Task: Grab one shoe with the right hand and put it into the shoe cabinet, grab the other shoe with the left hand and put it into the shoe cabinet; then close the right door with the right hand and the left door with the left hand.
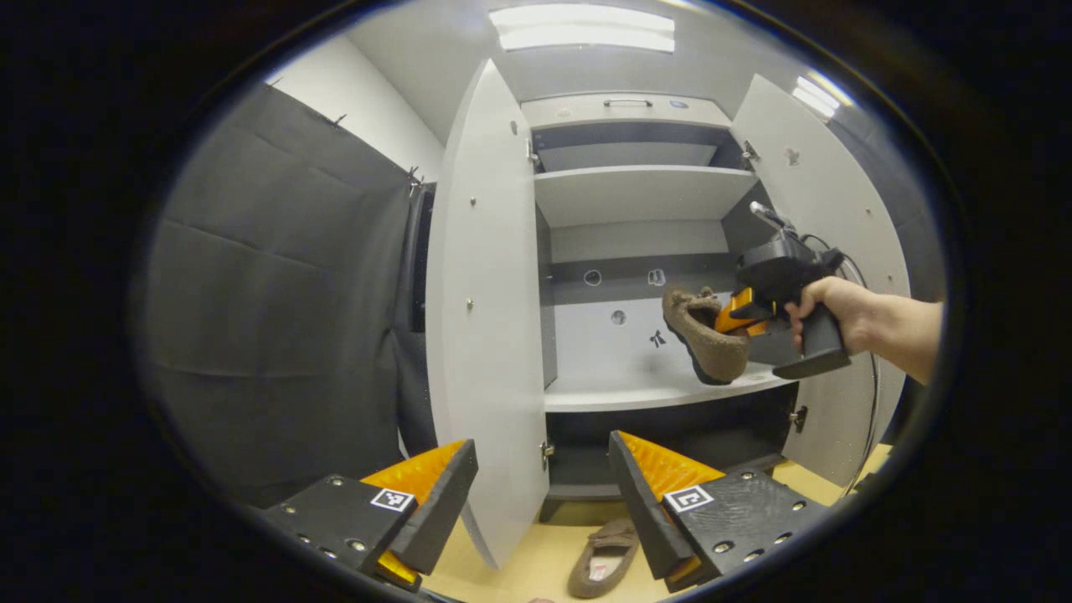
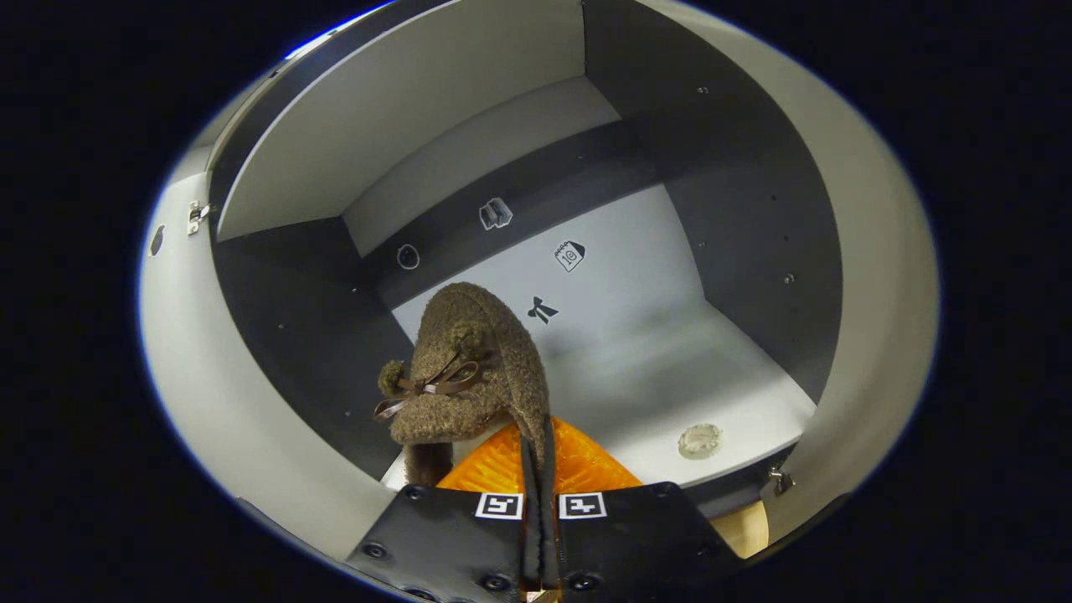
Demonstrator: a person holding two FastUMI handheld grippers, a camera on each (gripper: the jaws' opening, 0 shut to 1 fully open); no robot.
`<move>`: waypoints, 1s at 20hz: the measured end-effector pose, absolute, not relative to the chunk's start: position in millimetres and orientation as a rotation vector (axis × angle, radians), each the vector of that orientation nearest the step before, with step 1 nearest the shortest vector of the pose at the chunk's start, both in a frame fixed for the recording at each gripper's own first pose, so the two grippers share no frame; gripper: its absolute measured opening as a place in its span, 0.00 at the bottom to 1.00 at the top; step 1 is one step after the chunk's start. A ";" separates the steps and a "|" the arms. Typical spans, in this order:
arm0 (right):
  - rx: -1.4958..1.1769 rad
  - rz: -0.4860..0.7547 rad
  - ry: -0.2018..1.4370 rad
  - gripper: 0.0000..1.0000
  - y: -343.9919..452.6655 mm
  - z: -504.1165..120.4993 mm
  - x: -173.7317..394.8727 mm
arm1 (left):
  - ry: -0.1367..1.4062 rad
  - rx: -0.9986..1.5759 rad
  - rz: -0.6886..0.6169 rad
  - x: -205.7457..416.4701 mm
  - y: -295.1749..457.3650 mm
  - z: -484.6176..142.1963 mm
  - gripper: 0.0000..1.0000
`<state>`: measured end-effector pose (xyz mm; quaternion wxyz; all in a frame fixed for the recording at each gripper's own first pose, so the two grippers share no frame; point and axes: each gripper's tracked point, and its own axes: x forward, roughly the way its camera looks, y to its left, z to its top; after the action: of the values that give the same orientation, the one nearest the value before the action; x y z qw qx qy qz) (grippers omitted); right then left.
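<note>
Right gripper (image 2: pixel 538 469) pinches the fuzzy brown shoe (image 2: pixel 469 368) by its thin edge — it hangs just above the cabinet shelf (image 2: pixel 737 377). I think it is soft, light and floppy. Left gripper (image 1: pixel 544 494) is wide open — the other shoe (image 1: pixel 605 557) lies on the floor below.

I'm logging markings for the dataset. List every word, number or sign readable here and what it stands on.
No readable words or numbers.
Square black-and-white coded tags on both grippers: patterns, not text.
Small picture stickers on the shoe cabinet's back panel, one a bow shape: any lettering too small to read.
Round sticker on the shelf: blurred.
</note>
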<state>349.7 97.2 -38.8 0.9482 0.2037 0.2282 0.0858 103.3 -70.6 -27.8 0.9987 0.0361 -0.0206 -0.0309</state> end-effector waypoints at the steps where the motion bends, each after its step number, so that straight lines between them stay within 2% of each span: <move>1: 0.415 0.147 0.474 0.03 94.3 -42.9 357.3 | -0.040 0.072 -0.061 101.9 -69.4 -29.5 0.95; 4: 0.415 0.065 0.507 0.03 87.9 -58.5 375.8 | -0.036 0.069 -0.057 100.7 -65.5 -31.5 0.95; 5: 0.414 0.047 0.523 0.08 86.4 -64.7 378.3 | -0.034 0.067 -0.056 99.4 -64.9 -32.8 0.92; 6: 0.422 0.048 0.523 0.08 88.9 -65.9 380.1 | -0.031 0.066 -0.056 98.6 -64.6 -33.2 0.95; 7: 0.433 0.056 0.518 0.18 91.4 -64.9 382.6 | -0.027 0.065 -0.058 99.2 -64.8 -34.7 0.95; 8: 0.449 0.077 0.491 0.15 94.6 -57.9 383.5 | -0.021 0.064 -0.062 100.3 -65.5 -35.7 0.95; 13: 0.347 0.156 0.320 0.98 100.3 -22.6 369.1 | 0.024 0.038 -0.129 103.5 -82.0 -50.9 0.96; 14: 0.296 0.173 0.294 0.98 101.9 -18.4 360.7 | 0.040 0.028 -0.148 104.9 -87.3 -55.6 0.89; 15: 0.243 0.192 0.267 0.98 104.7 -15.0 351.3 | 0.059 0.022 -0.165 106.2 -92.6 -60.7 0.89; 17: 0.141 0.236 0.218 0.98 109.6 -9.9 328.4 | 0.095 0.017 -0.190 109.3 -100.8 -72.3 0.95; 20: 0.060 0.270 0.148 0.98 109.4 -4.5 286.1 | 0.128 0.020 -0.231 117.1 -112.6 -89.3 0.95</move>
<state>286.1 109.4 -4.5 0.9877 0.0301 0.0739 0.1345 117.1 -112.6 -89.3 0.9913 0.0099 0.0636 -0.1151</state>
